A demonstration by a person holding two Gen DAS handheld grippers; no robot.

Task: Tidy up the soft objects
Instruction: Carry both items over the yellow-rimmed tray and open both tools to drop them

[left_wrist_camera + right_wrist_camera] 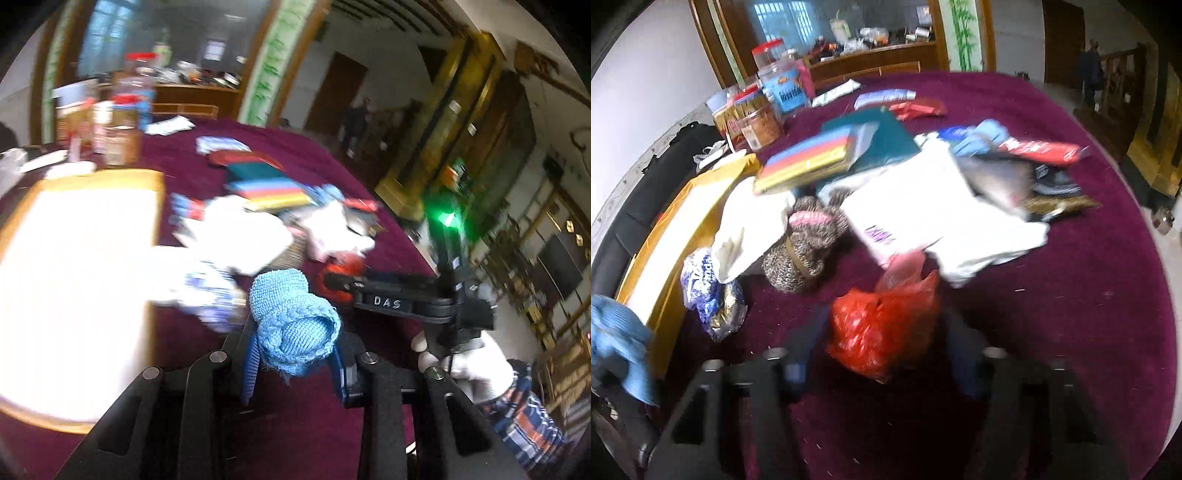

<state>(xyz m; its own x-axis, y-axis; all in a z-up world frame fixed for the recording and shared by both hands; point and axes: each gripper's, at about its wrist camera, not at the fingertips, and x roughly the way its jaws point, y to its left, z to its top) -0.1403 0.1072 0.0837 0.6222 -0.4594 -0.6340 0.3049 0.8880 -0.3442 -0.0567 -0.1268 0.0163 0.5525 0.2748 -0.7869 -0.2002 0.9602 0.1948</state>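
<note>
The light blue knitted cloth (295, 325) sits clamped between the fingers of the left tool (293, 363), held above the dark red bench (325, 424). In the right tool's view, a crumpled red plastic bag (882, 325) lies between the spread fingers of the right tool (882, 354); blur hides whether they touch it. Ahead of it lies a brown knitted piece with pink stripe (809, 240), and the yellow box with white inside (676, 236) stands to its left

Bare maroon tablecloth (1052, 325) open to the right of the red plastic bag (882, 332). Ahead, blocked by white plastic bags (945, 218), a knitted brown hat (805, 247) and stacked coloured books (809, 162). Left side walled off by the yellow box (668, 236); foil snack packet (713, 299) just beside it.
</note>
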